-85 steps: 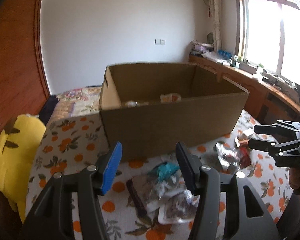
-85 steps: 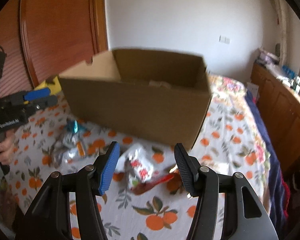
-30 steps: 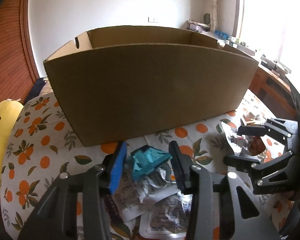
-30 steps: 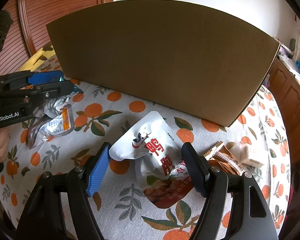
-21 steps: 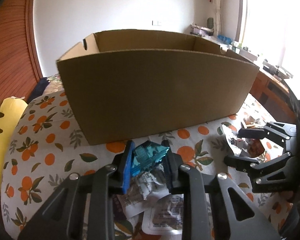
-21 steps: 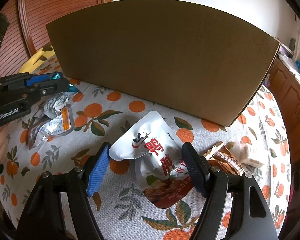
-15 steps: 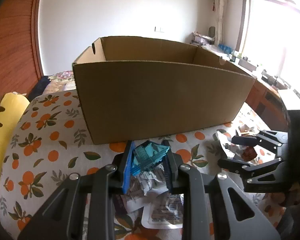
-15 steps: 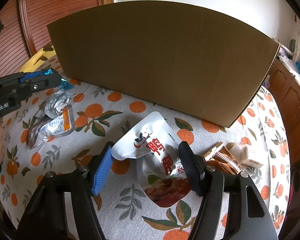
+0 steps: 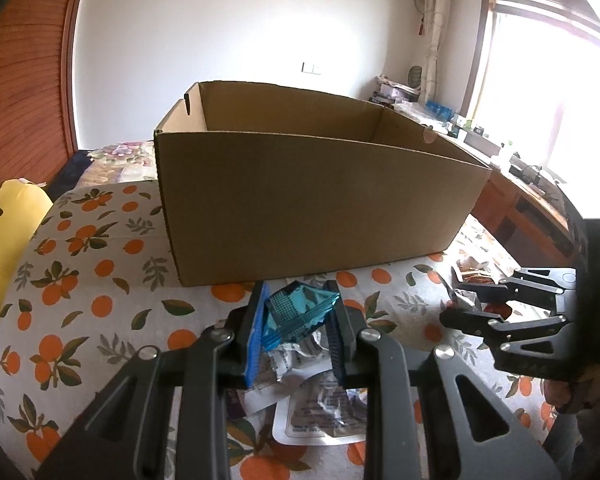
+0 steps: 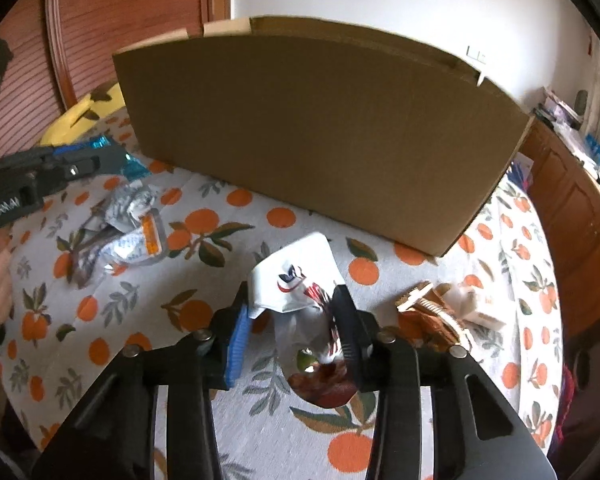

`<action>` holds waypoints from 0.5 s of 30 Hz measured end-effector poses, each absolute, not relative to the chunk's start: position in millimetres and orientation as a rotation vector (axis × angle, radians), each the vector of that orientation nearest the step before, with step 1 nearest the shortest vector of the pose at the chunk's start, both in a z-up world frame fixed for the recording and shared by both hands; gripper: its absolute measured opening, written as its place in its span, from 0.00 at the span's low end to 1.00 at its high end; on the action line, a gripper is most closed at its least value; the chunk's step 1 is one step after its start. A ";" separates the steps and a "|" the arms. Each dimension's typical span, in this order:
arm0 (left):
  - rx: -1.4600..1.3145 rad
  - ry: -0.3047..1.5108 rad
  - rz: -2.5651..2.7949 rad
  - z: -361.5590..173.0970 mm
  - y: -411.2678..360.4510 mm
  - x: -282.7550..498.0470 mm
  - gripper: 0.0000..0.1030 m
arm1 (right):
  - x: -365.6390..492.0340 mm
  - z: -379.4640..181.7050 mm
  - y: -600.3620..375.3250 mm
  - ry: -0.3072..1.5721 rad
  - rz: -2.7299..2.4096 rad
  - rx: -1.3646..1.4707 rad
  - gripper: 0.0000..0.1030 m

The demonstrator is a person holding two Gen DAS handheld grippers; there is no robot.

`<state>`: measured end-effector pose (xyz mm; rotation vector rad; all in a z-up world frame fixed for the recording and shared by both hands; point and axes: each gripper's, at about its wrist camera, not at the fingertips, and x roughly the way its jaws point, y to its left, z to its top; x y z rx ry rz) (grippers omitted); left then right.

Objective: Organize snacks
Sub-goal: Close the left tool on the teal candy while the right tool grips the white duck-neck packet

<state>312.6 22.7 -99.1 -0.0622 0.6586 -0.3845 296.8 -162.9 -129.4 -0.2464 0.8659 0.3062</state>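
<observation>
An open cardboard box [image 9: 319, 208] [image 10: 319, 128] stands on the orange-print tablecloth. In front of it, my left gripper [image 9: 298, 312] [image 10: 80, 160] is shut on a teal foil snack packet [image 9: 300, 310] [image 10: 134, 168], held a little above the cloth. My right gripper [image 10: 292, 328] [image 9: 451, 300] points down at a white snack pouch with red print [image 10: 296, 276]. Its jaws are closing, and both pads press on the pouch, which buckles between them. The pouch's dark red bottom end still lies on the cloth.
Several silver snack packets [image 9: 311, 408] [image 10: 120, 232] lie under the left gripper. A brown wafer pack [image 10: 427, 312] and a small white packet [image 10: 475, 308] lie right of the pouch. A yellow plush toy [image 9: 4, 248] sits at the table's left edge. A wooden cabinet [image 10: 579, 208] runs along the right.
The left jaws shut on the teal packet and raised it slightly off the pile. The right jaws narrowed onto the white pouch, which crumpled upward between them.
</observation>
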 end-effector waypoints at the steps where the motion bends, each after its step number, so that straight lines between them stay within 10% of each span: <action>1: -0.061 0.658 -0.385 -98.8 22.6 311.8 0.24 | 296.2 -127.5 -165.1 0.871 0.314 -0.229 0.36; 15: -0.040 0.638 -0.393 -86.8 10.5 299.8 0.24 | 272.1 -98.3 -166.9 0.800 0.317 -0.204 0.35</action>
